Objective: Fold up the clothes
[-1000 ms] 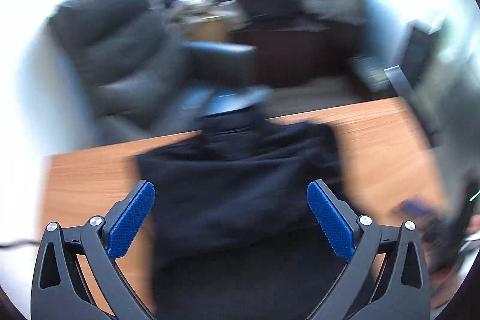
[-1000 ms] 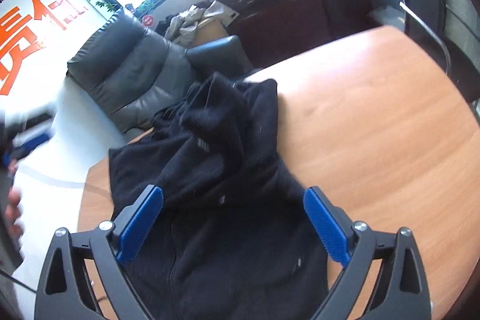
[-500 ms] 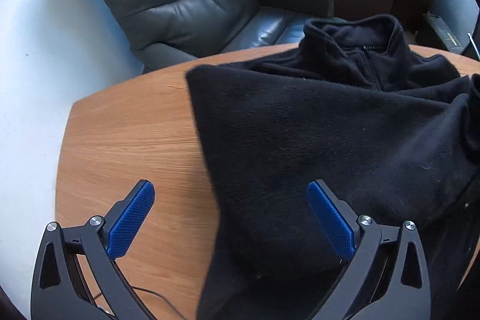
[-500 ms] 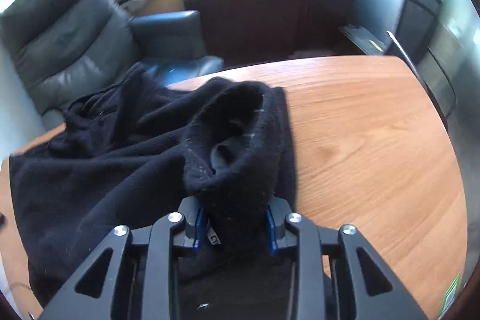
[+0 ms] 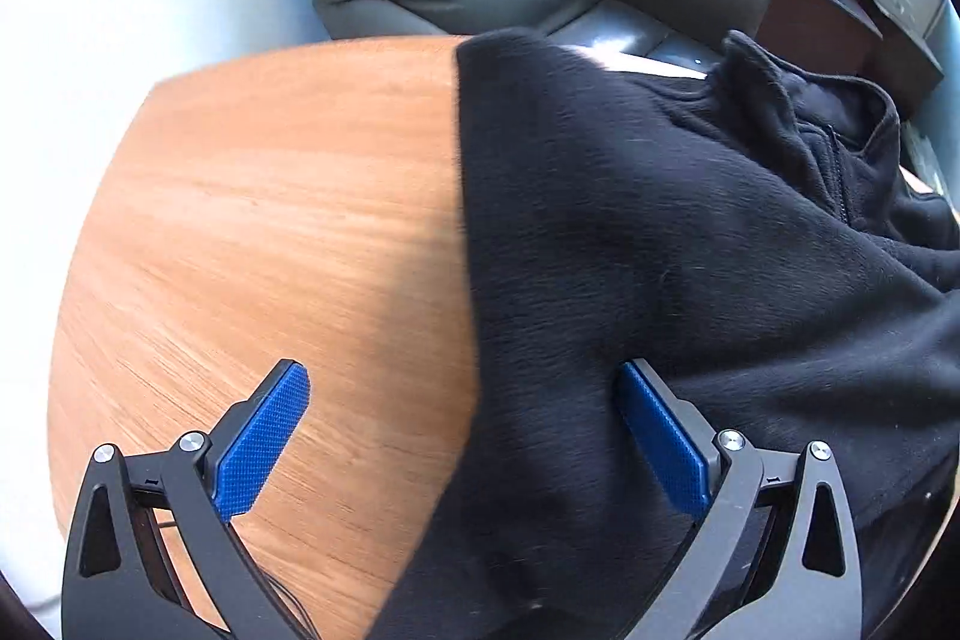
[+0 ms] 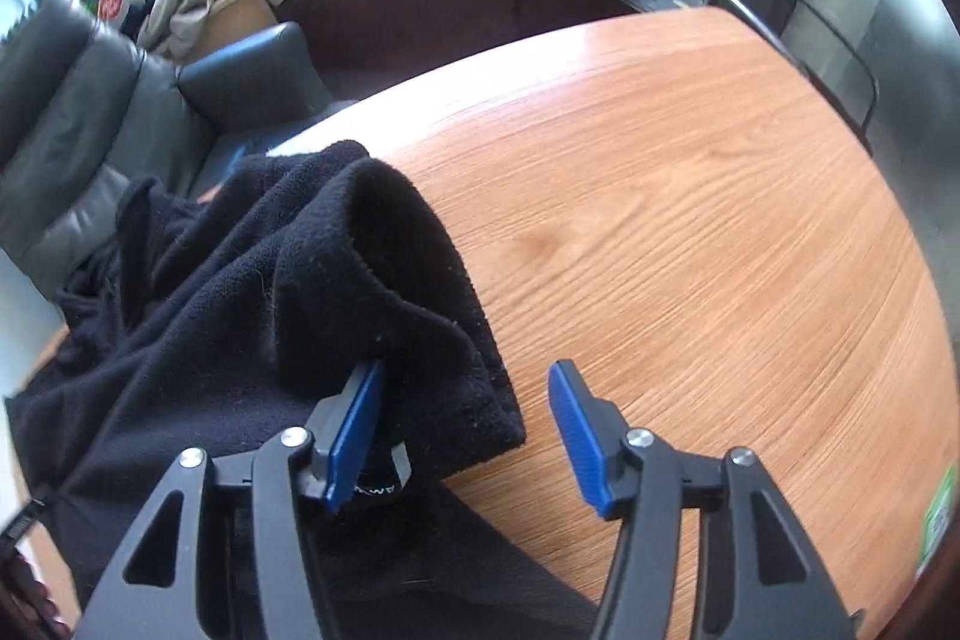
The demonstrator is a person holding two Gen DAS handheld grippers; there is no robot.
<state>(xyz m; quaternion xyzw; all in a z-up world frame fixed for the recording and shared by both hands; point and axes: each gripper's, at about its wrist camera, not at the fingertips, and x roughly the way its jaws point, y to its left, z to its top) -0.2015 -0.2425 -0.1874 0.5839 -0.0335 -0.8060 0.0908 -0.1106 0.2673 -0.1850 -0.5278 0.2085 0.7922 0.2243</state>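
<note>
Fingers [image 5: 263, 439] of both grippers stood wide, gripping nothing; the fleece [image 5: 660, 232] overhung the desk's [image 5: 270, 220] far edge and might slide off.

both wrist views look down close, sharing fleece [image 5: 660, 232] and table [image 6: 690, 196].

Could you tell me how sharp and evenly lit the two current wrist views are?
Left wrist view: the table grain smears with motion blur, the wall at left is blown out white, and the black fleece shows little detail. Right wrist view: sharper, glare on the table's far edge, strong fisheye bending at the rim.
</note>
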